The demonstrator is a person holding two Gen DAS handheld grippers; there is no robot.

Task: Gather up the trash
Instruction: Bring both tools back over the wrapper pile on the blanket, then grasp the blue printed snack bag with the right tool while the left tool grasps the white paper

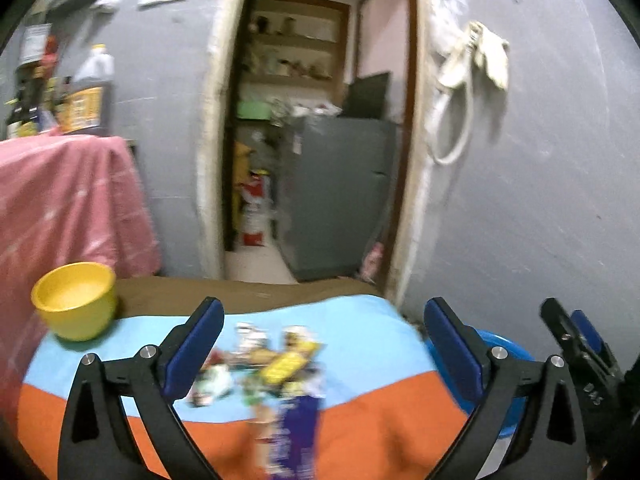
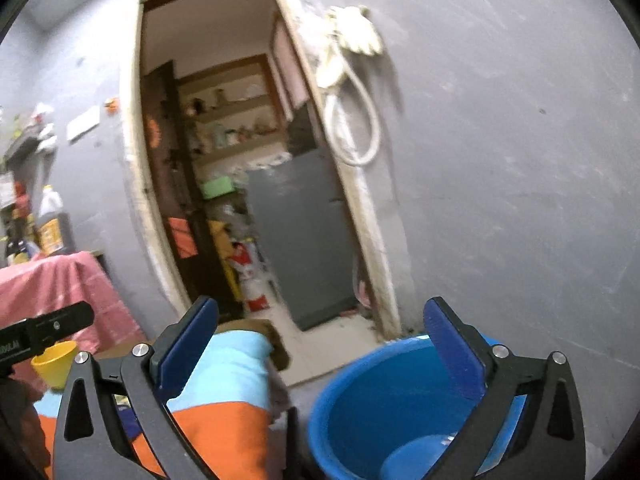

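We've got the wrapper pile [image 1: 260,364] dead ahead of the wide-open, empty left gripper [image 1: 320,328]; right gripper [image 2: 320,328], also open and empty, hangs over the blue bucket [image 2: 360,408].

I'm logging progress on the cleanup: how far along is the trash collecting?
Barely started. The wrappers lie piled on the striped cloth. The left gripper and right gripper are open and empty. The blue bucket shows no wrappers inside. All the picking remains.
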